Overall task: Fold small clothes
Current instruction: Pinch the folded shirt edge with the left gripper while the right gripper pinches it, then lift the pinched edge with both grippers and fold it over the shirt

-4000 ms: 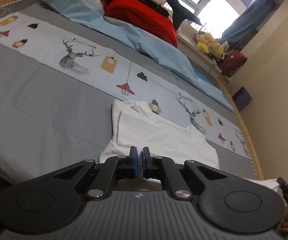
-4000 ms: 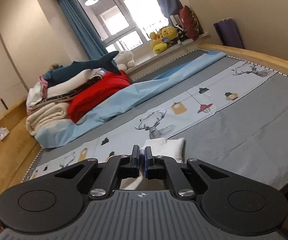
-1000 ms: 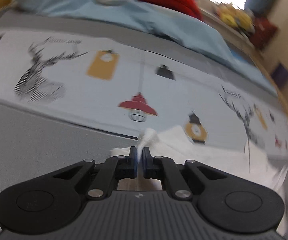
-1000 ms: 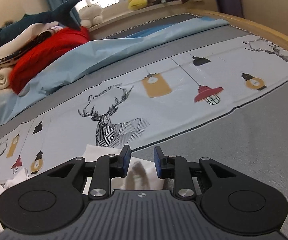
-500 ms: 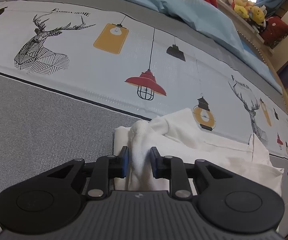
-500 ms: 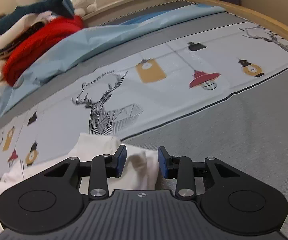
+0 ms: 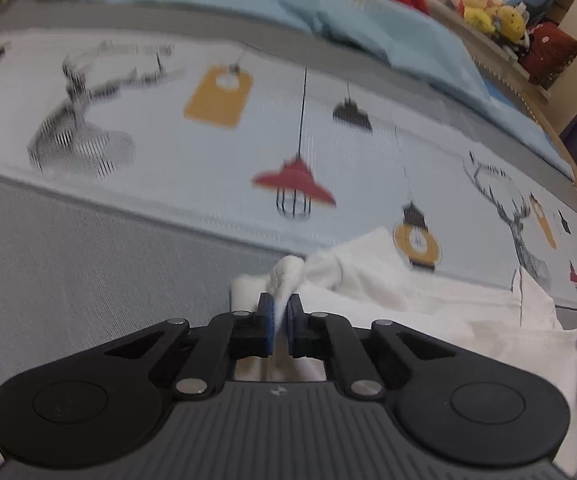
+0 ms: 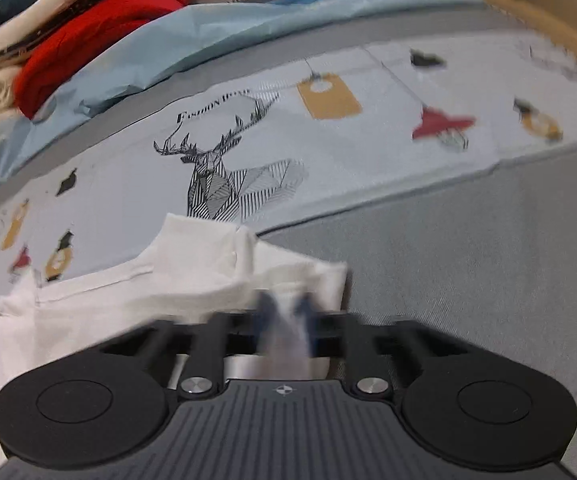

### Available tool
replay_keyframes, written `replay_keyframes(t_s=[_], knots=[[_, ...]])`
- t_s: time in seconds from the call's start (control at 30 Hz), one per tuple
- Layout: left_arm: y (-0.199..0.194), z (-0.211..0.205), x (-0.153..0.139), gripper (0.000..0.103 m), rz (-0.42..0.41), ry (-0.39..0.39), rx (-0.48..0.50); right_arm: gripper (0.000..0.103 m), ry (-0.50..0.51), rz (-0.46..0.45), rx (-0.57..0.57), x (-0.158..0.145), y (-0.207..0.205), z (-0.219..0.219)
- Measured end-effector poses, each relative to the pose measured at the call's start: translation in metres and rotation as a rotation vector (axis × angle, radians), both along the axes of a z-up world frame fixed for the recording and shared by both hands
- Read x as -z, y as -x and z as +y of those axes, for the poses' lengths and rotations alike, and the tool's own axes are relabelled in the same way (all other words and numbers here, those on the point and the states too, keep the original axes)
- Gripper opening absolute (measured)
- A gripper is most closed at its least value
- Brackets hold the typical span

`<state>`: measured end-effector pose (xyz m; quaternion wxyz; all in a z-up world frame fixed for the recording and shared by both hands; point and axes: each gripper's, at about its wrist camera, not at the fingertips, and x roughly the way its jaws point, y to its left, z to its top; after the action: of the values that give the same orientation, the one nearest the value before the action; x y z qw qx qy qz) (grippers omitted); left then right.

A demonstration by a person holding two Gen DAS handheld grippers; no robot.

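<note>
A small white garment (image 7: 428, 300) lies on the grey bed cover, partly over the printed deer-and-lamp strip. My left gripper (image 7: 280, 312) is shut on a bunched white corner of it at its left end. In the right wrist view the same white garment (image 8: 192, 276) spreads to the left. My right gripper (image 8: 284, 312) is blurred by motion, with its jaws close together and white cloth between them at the garment's right edge.
The grey bed cover (image 8: 468, 264) has a printed pale strip (image 7: 328, 152) across it. A light blue sheet (image 7: 368, 28), a red blanket (image 8: 100, 36) and stacked bedding lie at the back. Plush toys (image 7: 492, 12) sit on the window ledge. A wooden bed rim (image 8: 560, 28) runs on the right.
Both grippers were open around cloth half a second ago. The left has closed on the garment's corner and the right's jaws have narrowed on its edge; both views are blurred by motion.
</note>
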<state>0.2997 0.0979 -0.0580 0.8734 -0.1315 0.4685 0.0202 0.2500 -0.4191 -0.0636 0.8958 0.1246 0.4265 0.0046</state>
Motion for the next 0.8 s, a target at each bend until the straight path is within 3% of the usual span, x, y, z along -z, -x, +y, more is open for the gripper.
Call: replay_keyframes(t_s=[0.17, 0.47, 0.57, 0.6, 0.63, 0.8], knots=[[0.005, -0.012, -0.03, 0.006, -0.188, -0.074, -0.006, 0.006, -0.012, -0.184, 0.079, -0.027, 0.0, -0.002], [-0.003, -0.009, -0.042, 0.006, -0.294, -0.09, -0.11, 0.006, 0.097, -0.385, 0.108, -0.053, -0.016, 0.02], [-0.016, -0.005, -0.034, 0.021, -0.205, -0.058, -0.105, 0.011, 0.15, -0.346, 0.133, -0.044, -0.029, 0.028], [-0.017, -0.002, -0.03, 0.037, -0.165, -0.038, -0.091, 0.023, 0.176, -0.299, 0.155, -0.038, -0.035, 0.03], [-0.017, -0.001, -0.027, 0.044, -0.141, -0.021, -0.074, 0.033, 0.189, -0.248, 0.165, -0.033, -0.04, 0.029], [-0.002, 0.007, -0.029, 0.044, -0.095, -0.012, 0.042, 0.033, 0.091, -0.089, 0.109, -0.021, -0.037, 0.02]])
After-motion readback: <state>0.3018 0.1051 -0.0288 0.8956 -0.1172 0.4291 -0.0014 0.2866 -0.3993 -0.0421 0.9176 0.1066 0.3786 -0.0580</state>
